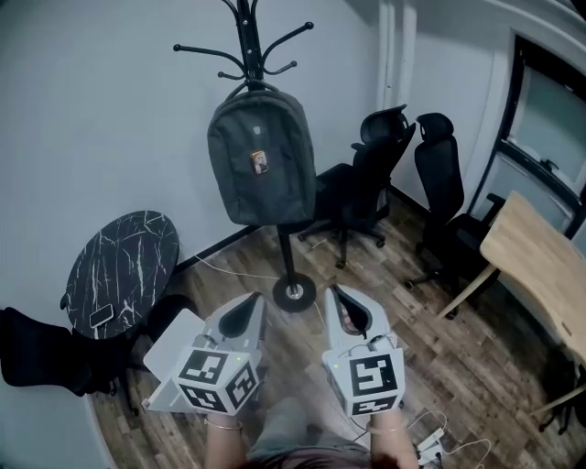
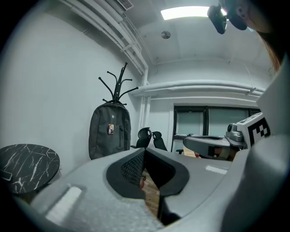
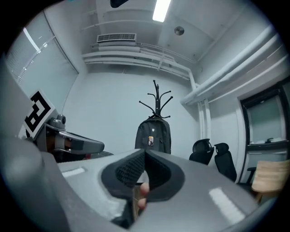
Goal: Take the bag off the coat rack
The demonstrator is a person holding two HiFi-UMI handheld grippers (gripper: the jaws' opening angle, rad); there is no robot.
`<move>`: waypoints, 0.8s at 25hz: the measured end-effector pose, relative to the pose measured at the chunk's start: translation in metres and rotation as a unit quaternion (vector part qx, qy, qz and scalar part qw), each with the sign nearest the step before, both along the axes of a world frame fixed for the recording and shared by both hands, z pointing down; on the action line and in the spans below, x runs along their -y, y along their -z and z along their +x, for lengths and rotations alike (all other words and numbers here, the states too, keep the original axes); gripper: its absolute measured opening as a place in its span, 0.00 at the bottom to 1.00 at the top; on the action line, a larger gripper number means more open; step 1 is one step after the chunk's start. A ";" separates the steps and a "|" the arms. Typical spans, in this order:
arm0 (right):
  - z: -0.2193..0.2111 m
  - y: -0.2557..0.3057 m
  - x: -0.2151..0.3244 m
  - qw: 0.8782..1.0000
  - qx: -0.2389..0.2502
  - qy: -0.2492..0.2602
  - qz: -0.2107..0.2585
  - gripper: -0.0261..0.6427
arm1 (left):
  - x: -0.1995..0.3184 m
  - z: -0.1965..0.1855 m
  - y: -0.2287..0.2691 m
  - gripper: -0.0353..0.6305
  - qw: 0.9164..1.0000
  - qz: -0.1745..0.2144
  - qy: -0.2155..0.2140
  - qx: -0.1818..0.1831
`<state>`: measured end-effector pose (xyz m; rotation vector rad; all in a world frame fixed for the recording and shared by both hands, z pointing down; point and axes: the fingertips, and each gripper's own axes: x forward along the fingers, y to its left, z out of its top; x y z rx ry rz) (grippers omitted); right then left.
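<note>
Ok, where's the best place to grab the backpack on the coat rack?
Take the top handle of the backpack, coming from the front: it seems to hang by that loop from the coat rack, so lifting there should free it.

A round black table with a white-veined, marble-like top (image 1: 124, 266) stood at the left edge of the brown wood-plank floor (image 1: 476, 366), close against the pale grey wall (image 1: 92, 119), with a small flat dark device (image 1: 101, 317) lying near its front rim. A black high-backed swivel office chair (image 1: 366, 174) and a second black chair like it (image 1: 439, 179) stood side by side toward the floor's far right corner. A light wooden desk (image 1: 536, 261) ran along the right edge below a dark-framed window (image 1: 549, 119), and a white power strip with thin white cables (image 1: 430, 447) lay at the floor's near edge.
</note>
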<state>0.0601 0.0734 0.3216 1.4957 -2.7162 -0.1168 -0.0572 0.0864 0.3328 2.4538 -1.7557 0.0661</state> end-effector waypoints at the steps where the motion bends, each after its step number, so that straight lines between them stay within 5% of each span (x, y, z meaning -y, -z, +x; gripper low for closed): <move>1: -0.003 -0.001 0.005 1.000 0.001 0.001 -0.004 0.04 | 0.005 -0.003 0.000 0.07 1.000 0.001 -0.001 0.000; 20: -0.056 0.003 0.113 1.000 -0.016 -0.021 0.002 0.04 | 0.115 -0.063 0.005 0.07 1.000 0.008 -0.015 0.004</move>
